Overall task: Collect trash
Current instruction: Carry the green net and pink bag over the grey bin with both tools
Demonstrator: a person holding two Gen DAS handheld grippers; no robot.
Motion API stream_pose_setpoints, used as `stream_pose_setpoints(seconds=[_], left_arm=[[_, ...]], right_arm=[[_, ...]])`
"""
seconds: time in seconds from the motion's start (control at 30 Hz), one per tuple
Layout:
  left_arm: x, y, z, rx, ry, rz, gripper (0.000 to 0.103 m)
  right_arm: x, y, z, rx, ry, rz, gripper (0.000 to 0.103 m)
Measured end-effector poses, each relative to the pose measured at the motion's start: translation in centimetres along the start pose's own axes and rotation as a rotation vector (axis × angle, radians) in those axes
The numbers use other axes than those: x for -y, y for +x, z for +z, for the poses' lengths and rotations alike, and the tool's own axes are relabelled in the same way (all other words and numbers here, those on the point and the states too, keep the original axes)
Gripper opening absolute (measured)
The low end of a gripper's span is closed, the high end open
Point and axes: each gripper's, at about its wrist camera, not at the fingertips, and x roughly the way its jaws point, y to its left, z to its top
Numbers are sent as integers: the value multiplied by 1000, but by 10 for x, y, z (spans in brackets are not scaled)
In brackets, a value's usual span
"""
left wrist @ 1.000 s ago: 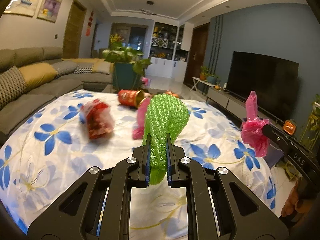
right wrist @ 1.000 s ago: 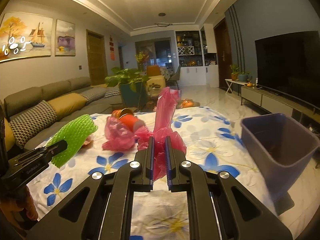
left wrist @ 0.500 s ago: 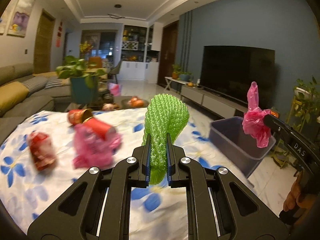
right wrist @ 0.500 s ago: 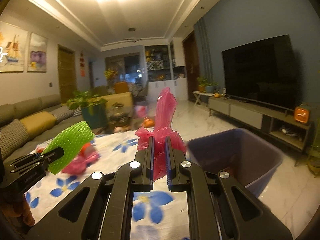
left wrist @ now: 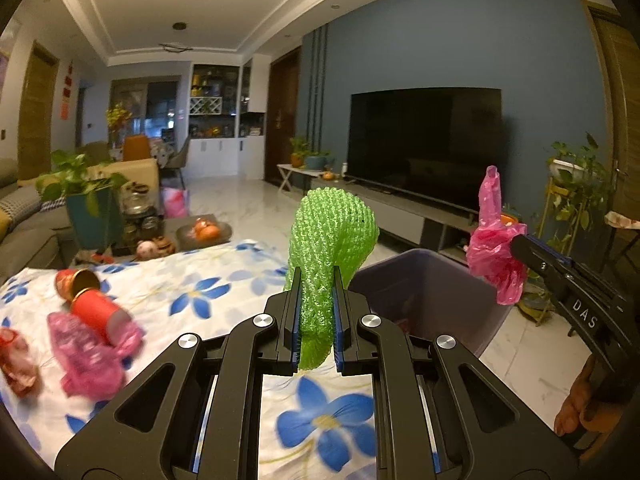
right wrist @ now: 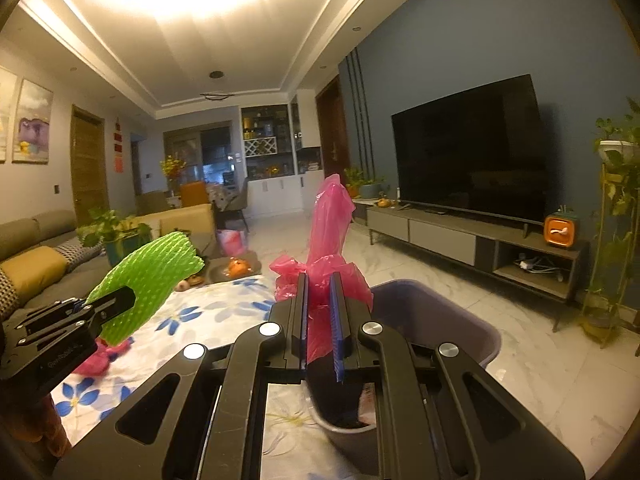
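My left gripper (left wrist: 316,280) is shut on a green foam net sleeve (left wrist: 330,236), which stands up between its pads above the floral tablecloth (left wrist: 192,280). My right gripper (right wrist: 320,284) is shut on a crumpled pink plastic bag (right wrist: 330,224). A grey-purple bin (right wrist: 444,320) stands on the floor just past the table edge, directly ahead of both grippers. In the left wrist view the right gripper (left wrist: 516,246) with the pink bag (left wrist: 492,240) hangs over the bin's (left wrist: 424,292) right rim. In the right wrist view the left gripper (right wrist: 120,300) and green net (right wrist: 148,272) are at the left.
On the cloth at the left lie a red can (left wrist: 76,282), a red cup (left wrist: 94,312), a pink wrapper (left wrist: 88,356) and a red wrapper (left wrist: 16,364). A TV (right wrist: 472,156) on a low cabinet (right wrist: 460,240) fills the right wall. A low table with a plant (left wrist: 88,204) stands behind.
Both grippers have swung to the right, off the middle of the table towards the bin, each still holding its piece. The bin now sits ahead of both.
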Motion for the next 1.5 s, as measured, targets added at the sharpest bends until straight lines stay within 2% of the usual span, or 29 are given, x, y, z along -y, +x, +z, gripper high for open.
stream_pose_setpoints(seconds=[0.53,1.17,1.5], left_arm=[[50,68,4,-25,26,-140,11],[70,120,-1,-62,28,-206,11],[73,134,-4,-77,12,-233,12]], right_arm=[[30,17,1,9,29,-68,11],[46,47,-1,-11,56,-87,11],[48,56,-8,-17,64,-85,11]])
